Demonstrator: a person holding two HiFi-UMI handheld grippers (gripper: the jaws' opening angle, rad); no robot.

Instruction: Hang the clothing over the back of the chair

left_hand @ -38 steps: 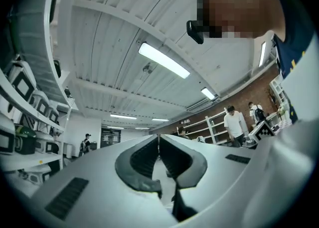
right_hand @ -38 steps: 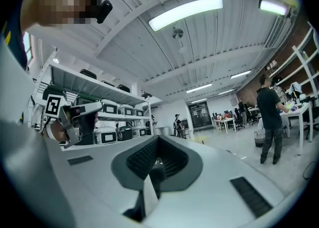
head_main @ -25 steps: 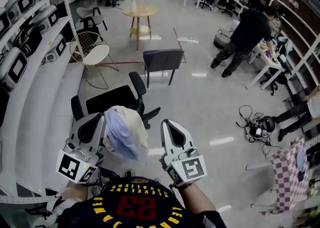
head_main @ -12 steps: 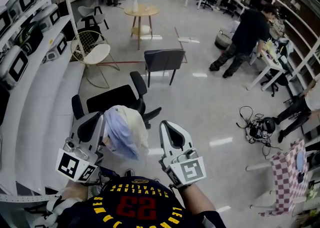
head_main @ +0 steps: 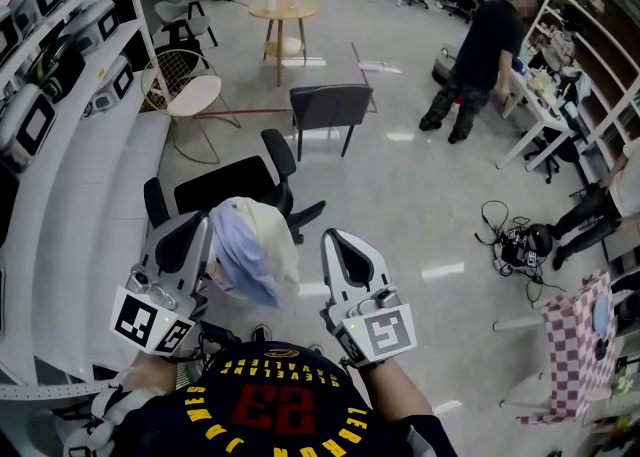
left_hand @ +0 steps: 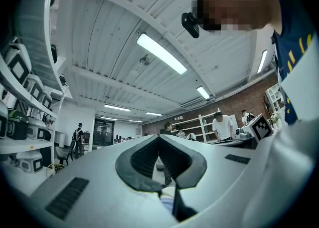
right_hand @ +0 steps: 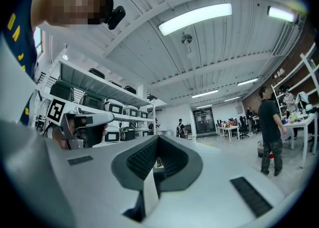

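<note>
L gripper (head_main: 193, 230), lower left, is pinching blue-cream clothing (head_main: 252, 253); R gripper (head_main: 337, 242) is sitting shut, empty (office chair (head_main: 225, 185) just above).

We see a bright, evenly lit room. Light falls from long ceiling tubes (left_hand: 160, 53), which glare white in both gripper views. On the grey floor (head_main: 420, 195) they leave pale glossy streaks, and the shadows there are faint and soft. The head view bows the straight shelves (head_main: 60, 95) at its left edge. Both gripper views darken to black in their corners. The left gripper (left_hand: 159, 137) and right gripper (right_hand: 158, 137) look soft close to the lens, while the far room stays fairly sharp.
</note>
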